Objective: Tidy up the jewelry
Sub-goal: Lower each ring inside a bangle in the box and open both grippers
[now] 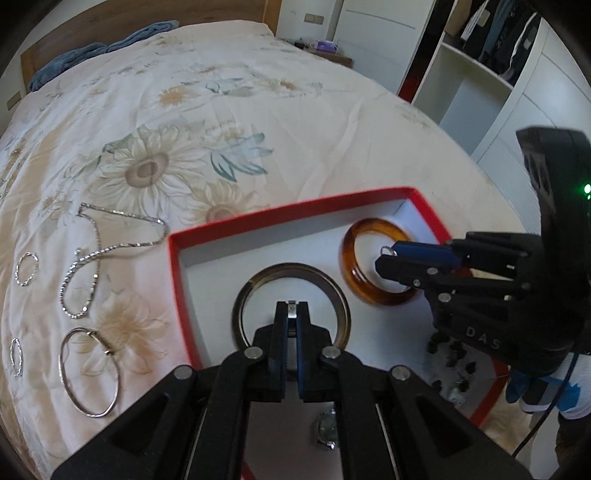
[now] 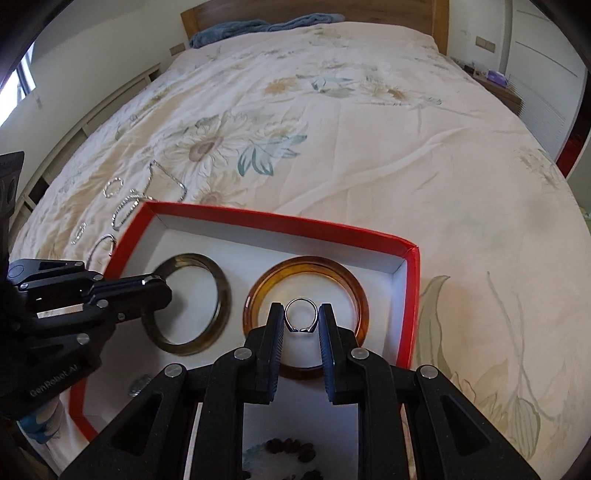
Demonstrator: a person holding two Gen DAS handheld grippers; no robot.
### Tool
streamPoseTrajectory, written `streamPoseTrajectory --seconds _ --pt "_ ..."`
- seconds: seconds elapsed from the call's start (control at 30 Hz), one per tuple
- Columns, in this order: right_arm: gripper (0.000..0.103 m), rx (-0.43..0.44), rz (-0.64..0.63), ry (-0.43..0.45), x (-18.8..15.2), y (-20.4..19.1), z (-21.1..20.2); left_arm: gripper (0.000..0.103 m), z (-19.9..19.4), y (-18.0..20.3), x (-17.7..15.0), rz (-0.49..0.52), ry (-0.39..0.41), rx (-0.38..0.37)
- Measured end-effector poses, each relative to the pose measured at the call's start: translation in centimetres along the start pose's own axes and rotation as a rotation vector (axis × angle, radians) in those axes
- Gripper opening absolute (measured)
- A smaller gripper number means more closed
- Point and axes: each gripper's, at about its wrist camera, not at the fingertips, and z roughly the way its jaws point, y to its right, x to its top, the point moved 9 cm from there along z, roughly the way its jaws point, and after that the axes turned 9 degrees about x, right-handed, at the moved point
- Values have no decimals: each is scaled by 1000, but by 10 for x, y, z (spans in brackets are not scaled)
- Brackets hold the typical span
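Observation:
A red box with a white floor (image 1: pixel 177 258) (image 2: pixel 280 225) lies on the bed. In it lie a dark bangle (image 1: pixel 255 282) (image 2: pixel 221 295) and an amber bangle (image 1: pixel 349 258) (image 2: pixel 360 295). My left gripper (image 1: pixel 291 308) (image 2: pixel 157 282) is shut on a small silver ring (image 1: pixel 291 309) over the dark bangle. My right gripper (image 2: pixel 301 319) (image 1: pixel 388 253) is shut on a silver ring (image 2: pixel 301 314) above the amber bangle. Left of the box lie a silver chain (image 1: pixel 96 254) (image 2: pixel 129 206), a thin hoop bangle (image 1: pixel 90 369) and small twisted rings (image 1: pixel 26 267).
A watch (image 1: pixel 327 428) (image 2: pixel 138 384) and dark beads (image 1: pixel 450 350) (image 2: pixel 291 448) lie in the box's near part. The floral bedspread (image 1: pixel 221 129) stretches beyond. A blue towel (image 2: pixel 258 27) lies at the headboard. Wardrobe shelves (image 1: pixel 480 81) stand to the right.

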Motion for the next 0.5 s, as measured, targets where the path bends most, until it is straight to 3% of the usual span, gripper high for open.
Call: streamPoseTrajectory --seconds 0.17,0.5 --pt "20 -16 -30 -24 -3 1 7 3 6 3 -3 39 10 45" --pt "23 -24 -31 -17 -3 1 2 5 -10 4 0 46 47 56"
